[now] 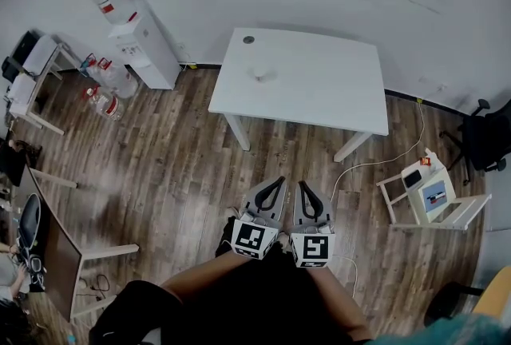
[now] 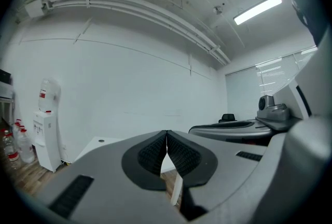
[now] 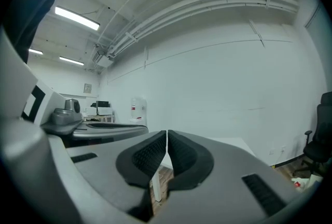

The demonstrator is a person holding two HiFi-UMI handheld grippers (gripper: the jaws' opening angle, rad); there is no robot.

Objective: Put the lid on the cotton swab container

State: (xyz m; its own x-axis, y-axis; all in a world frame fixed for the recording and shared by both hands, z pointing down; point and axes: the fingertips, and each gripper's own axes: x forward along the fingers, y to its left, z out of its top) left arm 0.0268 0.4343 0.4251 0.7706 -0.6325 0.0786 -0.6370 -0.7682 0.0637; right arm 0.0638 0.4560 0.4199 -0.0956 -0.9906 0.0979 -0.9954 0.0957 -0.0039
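**Well short of the table, nothing yet begun**

Down by my waist, over the wooden floor, I hold both tongs side by side and pointing ahead at the table, which stands well apart from me on the far side of the room. My left tongs are closed right up: in the left gripper view the ribbed pads meet at the tips with nothing between them. My right tongs are the same in the right gripper view, pads together and holding nothing.

On the left part of the tabletop sits a pale round thing, which I take for the cotton swab container, though it is too small from here to be sure. Farther back, near the far left corner, there is a dark round spot. I cannot tell what it is, nor can I make out a lid as such, on the container or beside it.

So, as I judge it, none of the task is done. I have still to reach the table, find the lid, take it in one pair of tongs, perhaps steady the container with the other, and set the lid down on top.
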